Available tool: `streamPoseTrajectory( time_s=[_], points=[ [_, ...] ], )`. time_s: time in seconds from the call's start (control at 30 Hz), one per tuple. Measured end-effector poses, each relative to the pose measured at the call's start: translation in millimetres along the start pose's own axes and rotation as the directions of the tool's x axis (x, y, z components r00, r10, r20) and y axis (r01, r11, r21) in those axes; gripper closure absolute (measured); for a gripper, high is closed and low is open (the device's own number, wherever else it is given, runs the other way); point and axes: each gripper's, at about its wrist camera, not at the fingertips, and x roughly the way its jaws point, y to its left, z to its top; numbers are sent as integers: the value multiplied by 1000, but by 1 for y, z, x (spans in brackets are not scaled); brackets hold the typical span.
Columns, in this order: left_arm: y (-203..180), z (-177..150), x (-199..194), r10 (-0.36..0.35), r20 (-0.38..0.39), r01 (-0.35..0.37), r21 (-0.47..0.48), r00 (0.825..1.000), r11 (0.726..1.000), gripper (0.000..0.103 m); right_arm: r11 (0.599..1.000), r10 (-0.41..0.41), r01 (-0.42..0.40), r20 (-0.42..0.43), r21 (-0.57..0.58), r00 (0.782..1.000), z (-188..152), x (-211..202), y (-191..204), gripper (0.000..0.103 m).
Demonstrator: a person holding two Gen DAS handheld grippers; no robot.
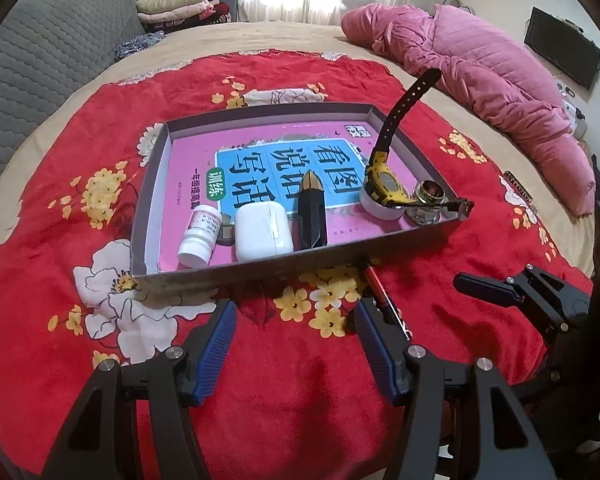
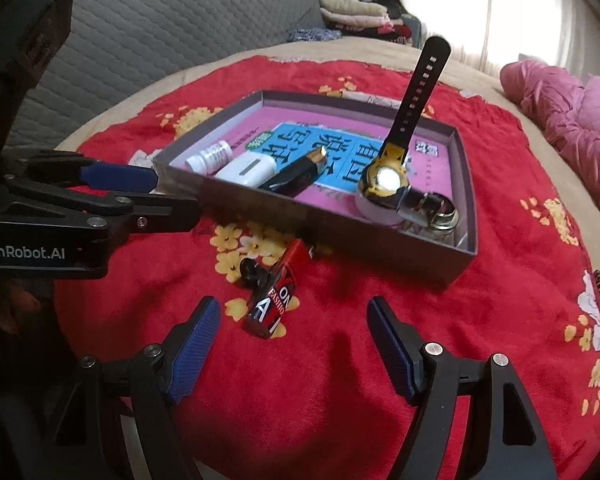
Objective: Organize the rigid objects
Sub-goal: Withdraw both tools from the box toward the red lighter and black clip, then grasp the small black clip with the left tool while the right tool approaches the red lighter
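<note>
Nearest the right-wrist lens: red lighter [image 2: 274,300], lying on the red floral blanket [image 2: 340,360] just outside the box's near wall, between and slightly ahead of the right gripper [image 2: 292,344], jaws wide, empty. Judged light, rigid, smooth-sided; best pinched across its long flat faces. Left gripper [image 1: 296,336]: likewise spread, holding nothing. Cardboard box [image 1: 260,264]: white bottle [image 1: 200,236], earbud case [image 1: 262,232], black-gold piece [image 1: 311,216], yellow watch [image 1: 384,184]. Left view hides most of the lighter behind a pad; the right shows its lettering.

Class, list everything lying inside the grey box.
Inside the box: a pink book, white bottle, white case, black case, watch on a white tub, glass jar. The book hides the floor.
</note>
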Motion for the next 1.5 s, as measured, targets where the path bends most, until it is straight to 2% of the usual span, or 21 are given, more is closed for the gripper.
streamPoseTrajectory(
  time_s=[0.17, 0.33, 0.63, 0.73, 0.9, 1.2, 1.5],
  points=[
    [-1, -2, 3, 0, -12, 0, 5, 1000, 1000, 42, 1000, -9, 10, -43, 6, 999, -2, 11, -1, 26],
    [-4, -4, 7, -4, -28, 4, 17, 1000, 1000, 42, 998, -17, 22, -80, 64, 997, -4, 22, -14, 26],
    [-11, -9, 11, -11, -48, 13, 40, 999, 999, 42, 996, -29, 36, -75, 87, 997, -6, 16, -20, 26],
    [-12, -9, 12, -13, -52, 15, 43, 999, 999, 42, 989, -55, 64, -64, 132, 996, -5, 12, -31, 26],
    [-17, -12, 16, -17, -64, 21, 53, 998, 998, 42, 976, -26, 41, -72, 213, 997, -7, 14, -49, 26],
    [-30, -11, 26, -35, -92, 42, 69, 995, 997, 42, 984, -12, 27, -85, 175, 996, -4, 21, -41, 26],
    [-30, -1, 44, -82, -144, 87, 34, 986, 996, 42, 972, -24, 47, -102, 230, 994, -7, 21, -57, 27]
  ],
)
